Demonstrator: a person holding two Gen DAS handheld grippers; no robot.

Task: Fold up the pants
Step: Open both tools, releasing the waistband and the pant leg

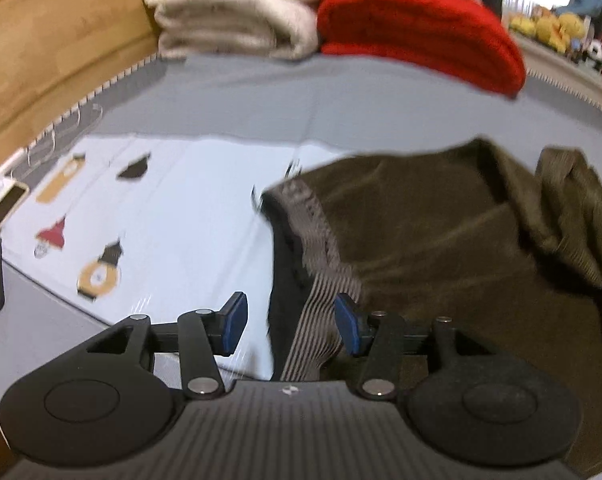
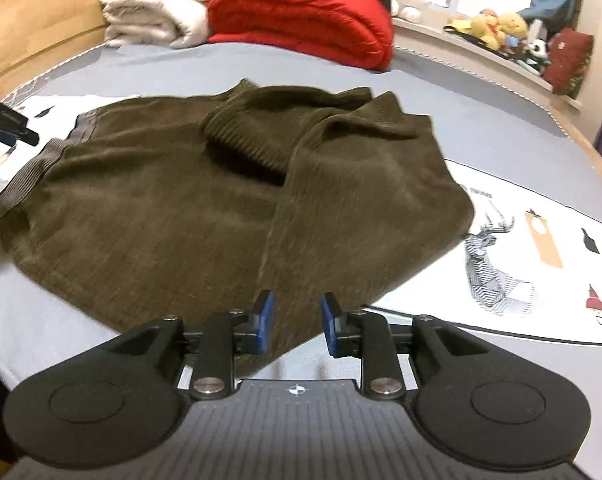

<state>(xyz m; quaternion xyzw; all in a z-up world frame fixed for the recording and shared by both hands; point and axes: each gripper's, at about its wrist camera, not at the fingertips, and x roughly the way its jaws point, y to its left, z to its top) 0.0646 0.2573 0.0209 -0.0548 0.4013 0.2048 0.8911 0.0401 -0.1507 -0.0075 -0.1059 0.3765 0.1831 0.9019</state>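
The left gripper (image 1: pixel 291 326) is spread apart, and the striped waistband (image 1: pixel 317 280) sits between its pads with nothing squeezing it. The brown pants (image 2: pixel 161 208) lie in a folded bundle on the bed (image 2: pixel 141 64), up at 12 o'clock from the right gripper (image 2: pixel 295 322). That gripper is a bit spread too, pinching nothing. It looks like a fold was just let go. Next, I think, grab an edge and fold again.
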